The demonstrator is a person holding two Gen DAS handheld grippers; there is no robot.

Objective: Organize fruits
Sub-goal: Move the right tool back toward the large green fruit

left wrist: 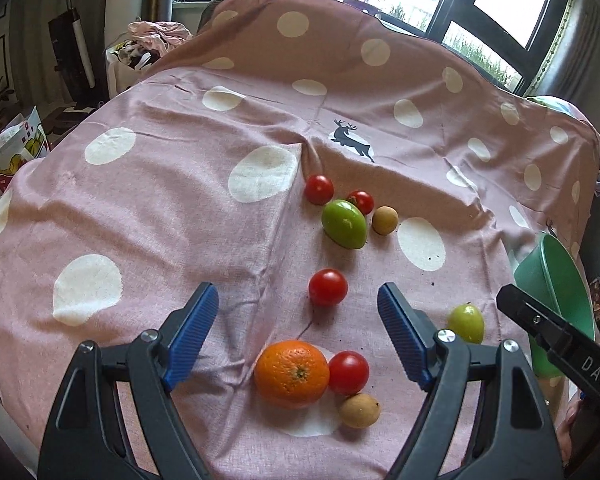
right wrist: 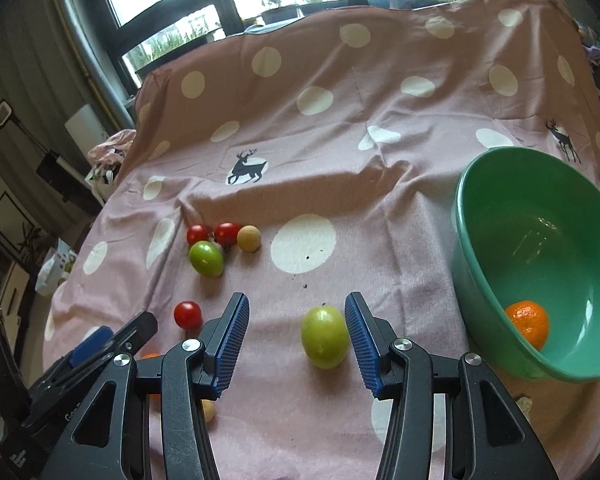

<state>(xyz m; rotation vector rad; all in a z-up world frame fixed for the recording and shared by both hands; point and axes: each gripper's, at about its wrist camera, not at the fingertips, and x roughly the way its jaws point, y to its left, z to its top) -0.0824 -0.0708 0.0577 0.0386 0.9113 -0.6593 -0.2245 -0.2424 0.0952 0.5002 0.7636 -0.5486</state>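
My right gripper (right wrist: 296, 342) jaws wide, green fruit (right wrist: 324, 337) between them, untouched. Left gripper (left wrist: 298, 334) jaws wide above the orange (left wrist: 291, 373). One mandarin (right wrist: 527, 323) in the green bowl (right wrist: 476, 220)

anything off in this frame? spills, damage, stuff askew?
No spills or damage. The green bowl is tipped toward the cameras, not sitting flat, with one orange inside. The tablecloth is creased, with a few dark specks. The other fruit lies loose on it. Both grippers, left and right, are open.
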